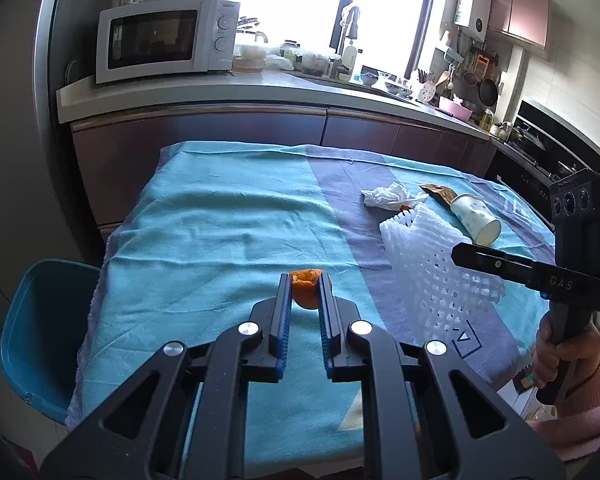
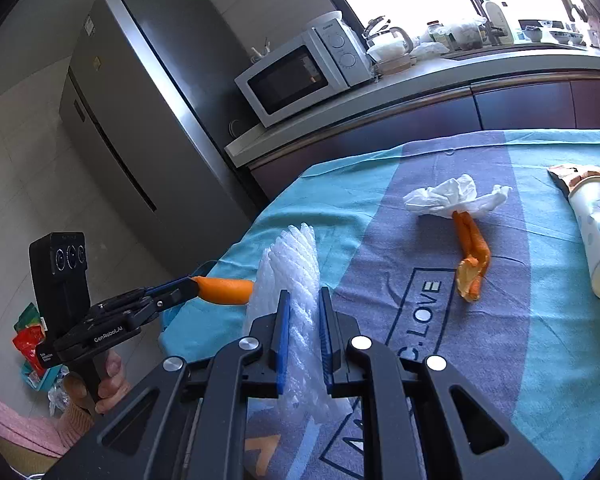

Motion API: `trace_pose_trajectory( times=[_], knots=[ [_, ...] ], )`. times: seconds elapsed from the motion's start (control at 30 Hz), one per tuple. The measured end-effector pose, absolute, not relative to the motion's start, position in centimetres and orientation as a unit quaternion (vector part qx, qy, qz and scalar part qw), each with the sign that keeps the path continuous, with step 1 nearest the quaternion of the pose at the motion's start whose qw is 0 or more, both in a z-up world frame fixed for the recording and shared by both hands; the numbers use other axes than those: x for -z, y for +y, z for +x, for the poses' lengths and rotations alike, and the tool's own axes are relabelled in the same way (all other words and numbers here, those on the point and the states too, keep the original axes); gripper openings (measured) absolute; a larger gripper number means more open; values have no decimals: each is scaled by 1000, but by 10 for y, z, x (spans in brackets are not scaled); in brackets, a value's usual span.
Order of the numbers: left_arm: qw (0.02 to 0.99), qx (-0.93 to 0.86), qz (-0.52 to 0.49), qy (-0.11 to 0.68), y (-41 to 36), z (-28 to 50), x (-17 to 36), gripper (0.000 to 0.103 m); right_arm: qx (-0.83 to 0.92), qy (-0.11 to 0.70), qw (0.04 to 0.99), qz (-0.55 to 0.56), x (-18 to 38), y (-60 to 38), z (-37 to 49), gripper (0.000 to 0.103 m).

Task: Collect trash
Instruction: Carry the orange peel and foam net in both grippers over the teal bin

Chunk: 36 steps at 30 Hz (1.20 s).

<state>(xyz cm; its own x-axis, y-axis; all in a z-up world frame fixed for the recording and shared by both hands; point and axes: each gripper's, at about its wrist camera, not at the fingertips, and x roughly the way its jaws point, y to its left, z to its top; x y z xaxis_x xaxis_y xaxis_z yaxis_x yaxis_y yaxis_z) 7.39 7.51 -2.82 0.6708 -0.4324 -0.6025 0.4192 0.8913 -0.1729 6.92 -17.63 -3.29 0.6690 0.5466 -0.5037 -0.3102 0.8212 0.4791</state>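
Orange peel (image 1: pixel 307 287), lifted above the table (image 1: pixel 204 220), is sitting clamped in my left claw (image 1: pixel 305 295) while my right claw (image 2: pixel 303 322) is pinching the foam net (image 2: pixel 296 264), so I am keeping both grips firm.

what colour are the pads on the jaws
Blue pads, clearest in the left wrist view.

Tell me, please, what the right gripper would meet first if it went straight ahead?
Probably the tissue lying past the foam net it holds, though depth is hard to judge in the right wrist view.
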Motion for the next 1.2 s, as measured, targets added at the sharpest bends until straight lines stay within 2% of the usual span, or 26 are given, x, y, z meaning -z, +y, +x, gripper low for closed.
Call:
trace_pose_trajectory(
  times=[1.2],
  knots=[
    [941,153,-41,300,154,59,6,13,-326,340,869,150,25,-88,126,12]
  ],
)
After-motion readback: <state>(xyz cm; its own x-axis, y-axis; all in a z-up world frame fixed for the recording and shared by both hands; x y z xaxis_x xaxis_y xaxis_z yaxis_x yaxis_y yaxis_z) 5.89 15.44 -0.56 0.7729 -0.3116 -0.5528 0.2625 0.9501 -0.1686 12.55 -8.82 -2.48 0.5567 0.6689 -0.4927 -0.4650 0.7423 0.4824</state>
